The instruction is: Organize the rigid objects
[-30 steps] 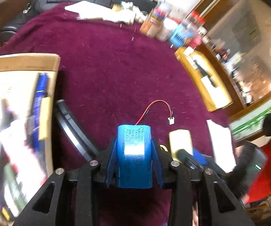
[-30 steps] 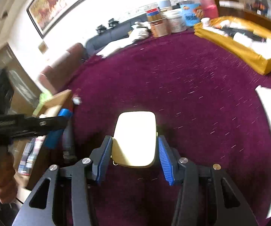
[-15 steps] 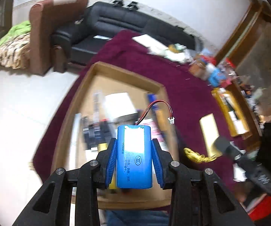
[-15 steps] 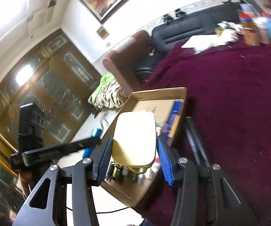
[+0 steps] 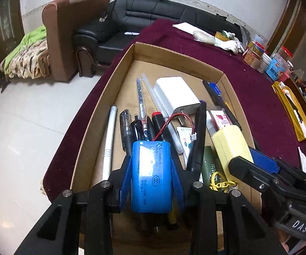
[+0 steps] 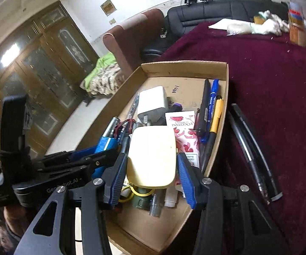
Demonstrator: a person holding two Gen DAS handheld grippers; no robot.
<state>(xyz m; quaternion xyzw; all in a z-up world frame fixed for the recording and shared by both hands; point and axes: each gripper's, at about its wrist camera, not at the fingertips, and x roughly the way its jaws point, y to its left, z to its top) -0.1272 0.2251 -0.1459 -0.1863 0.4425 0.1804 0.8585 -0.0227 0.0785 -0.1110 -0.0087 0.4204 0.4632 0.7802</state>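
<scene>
My left gripper (image 5: 151, 165) is shut on a blue battery pack (image 5: 151, 176) with a red and black lead, held over the cardboard box (image 5: 174, 58). My right gripper (image 6: 151, 163) is shut on a pale yellow rounded case (image 6: 151, 155), also above the box (image 6: 184, 65). In the left wrist view the yellow case (image 5: 231, 146) and the right gripper's black finger sit at the right of the box. In the right wrist view the battery pack (image 6: 107, 143) and the left gripper show at the left. The box holds several pens, a white charger (image 5: 177, 94) and a floral packet (image 6: 183, 129).
The box lies on a maroon tablecloth (image 6: 269, 74) near the table's left edge. Black pens (image 6: 250, 150) lie on the cloth right of the box. Jars (image 5: 265, 61) and a yellow tray (image 5: 293, 110) stand far right. A sofa (image 5: 153, 17) and armchair (image 5: 68, 38) are behind.
Both grippers have swung left from over the bare cloth to above the cardboard box, still gripping the battery pack and the yellow case. They now hover side by side over its contents.
</scene>
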